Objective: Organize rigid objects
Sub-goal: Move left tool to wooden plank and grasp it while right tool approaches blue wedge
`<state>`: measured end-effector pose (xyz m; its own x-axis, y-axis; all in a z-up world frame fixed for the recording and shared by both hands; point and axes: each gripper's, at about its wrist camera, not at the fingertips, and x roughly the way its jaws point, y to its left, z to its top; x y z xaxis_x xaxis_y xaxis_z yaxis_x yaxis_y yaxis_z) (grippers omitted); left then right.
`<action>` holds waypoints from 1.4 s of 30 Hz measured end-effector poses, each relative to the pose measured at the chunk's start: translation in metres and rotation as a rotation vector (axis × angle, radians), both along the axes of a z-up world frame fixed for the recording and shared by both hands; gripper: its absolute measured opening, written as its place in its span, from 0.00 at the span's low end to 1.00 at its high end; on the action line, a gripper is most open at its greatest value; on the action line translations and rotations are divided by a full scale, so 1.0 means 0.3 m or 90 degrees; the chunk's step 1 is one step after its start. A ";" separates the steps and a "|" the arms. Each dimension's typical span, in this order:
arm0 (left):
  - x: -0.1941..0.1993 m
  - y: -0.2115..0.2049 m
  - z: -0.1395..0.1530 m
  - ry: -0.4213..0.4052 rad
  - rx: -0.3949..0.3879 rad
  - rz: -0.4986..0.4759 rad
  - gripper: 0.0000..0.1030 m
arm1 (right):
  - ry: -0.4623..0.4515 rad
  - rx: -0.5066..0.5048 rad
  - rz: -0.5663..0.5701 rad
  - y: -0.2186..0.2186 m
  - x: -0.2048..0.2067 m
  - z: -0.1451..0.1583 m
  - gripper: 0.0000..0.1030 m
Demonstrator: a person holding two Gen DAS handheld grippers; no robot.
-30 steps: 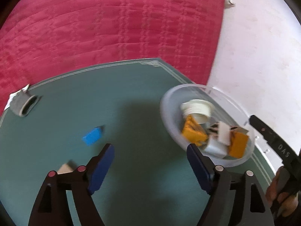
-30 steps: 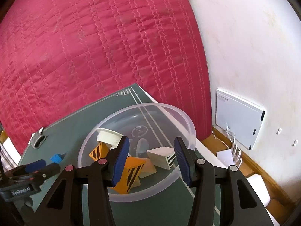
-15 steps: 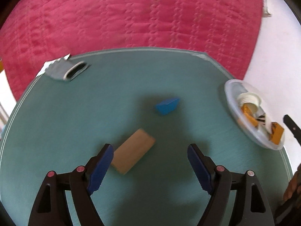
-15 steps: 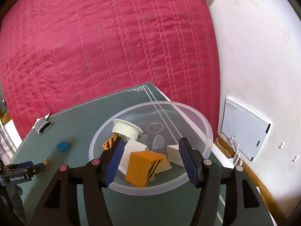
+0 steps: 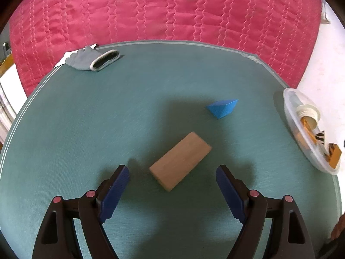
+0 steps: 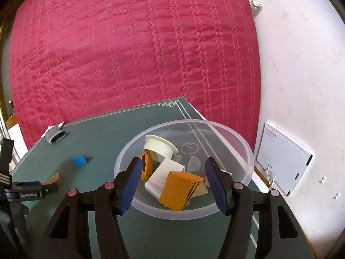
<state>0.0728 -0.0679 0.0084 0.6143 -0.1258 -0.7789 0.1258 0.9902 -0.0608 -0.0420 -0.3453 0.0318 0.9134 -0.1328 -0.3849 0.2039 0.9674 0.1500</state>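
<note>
- My left tongs (image 5: 172, 173) are standing wide apart with nothing pinched, pointing down at the green table (image 5: 90, 118).
- The wooden block (image 5: 180, 160) is lying flat on the table just ahead of the gap between my left jaws, turned on a diagonal, not touched by either pad.
- The blue wedge (image 5: 222, 108) is sitting further out, beyond the block and apart from it.
- My right tongs (image 6: 173, 180) are hanging over the near rim of the clear bowl (image 6: 241, 142), jaws parted to a middling gap, gripping nothing.
- Inside the bowl I'm seeing an orange striped block (image 6: 180, 186), a white block (image 6: 163, 174) and a white spool (image 6: 160, 146), plus more pieces I can't sort out.
- The bowl is standing at the right edge of the table, well apart from the two loose pieces.
- A grey glove (image 5: 92, 59) is lying at the far left corner of the table; soft, so I'm judging it isn't part of the job.
- Red quilted cloth (image 6: 129, 54) is filling the background.
- Step, as I'm reading it: I'm lining up the left tongs for the wooden block; the bowl is mostly loaded, two pieces still out.
- Next move is calling for going lower and squaring the jaws across the block's narrow sides, since it's lying skewed to them, then closing and carrying it right to the bowl.
- Right tongs should be clearing off the rim.
</note>
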 end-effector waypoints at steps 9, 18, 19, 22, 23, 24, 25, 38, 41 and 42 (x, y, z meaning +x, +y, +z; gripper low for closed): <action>0.034 0.062 -0.005 -0.010 0.034 0.030 0.86 | -0.004 -0.021 0.007 0.026 -0.006 0.004 0.60; 0.034 0.086 -0.005 -0.018 0.054 0.034 0.86 | 0.002 -0.060 0.052 0.105 -0.018 0.006 0.61; 0.033 0.091 -0.005 -0.016 0.049 0.028 0.86 | 0.004 -0.062 0.060 0.114 -0.018 0.005 0.61; 0.028 0.096 -0.010 -0.007 0.040 0.020 0.86 | 0.014 -0.063 0.076 0.135 -0.020 -0.003 0.61; 0.025 0.099 -0.011 -0.006 0.041 0.022 0.86 | 0.015 -0.063 0.079 0.142 -0.020 -0.004 0.61; 0.028 0.104 -0.012 -0.006 0.042 0.024 0.86 | 0.017 -0.064 0.081 0.147 -0.021 -0.005 0.61; 0.030 0.109 -0.012 -0.005 0.044 0.027 0.86 | 0.019 -0.065 0.083 0.152 -0.021 -0.007 0.61; 0.045 0.155 0.000 0.002 0.013 0.042 0.87 | 0.063 -0.044 0.147 0.211 0.005 -0.026 0.62; 0.054 0.117 0.004 0.003 0.009 0.025 0.87 | 0.082 -0.032 0.169 0.232 0.022 -0.038 0.62; 0.060 0.108 0.004 0.006 0.007 0.020 0.87 | 0.089 -0.028 0.177 0.240 0.030 -0.041 0.62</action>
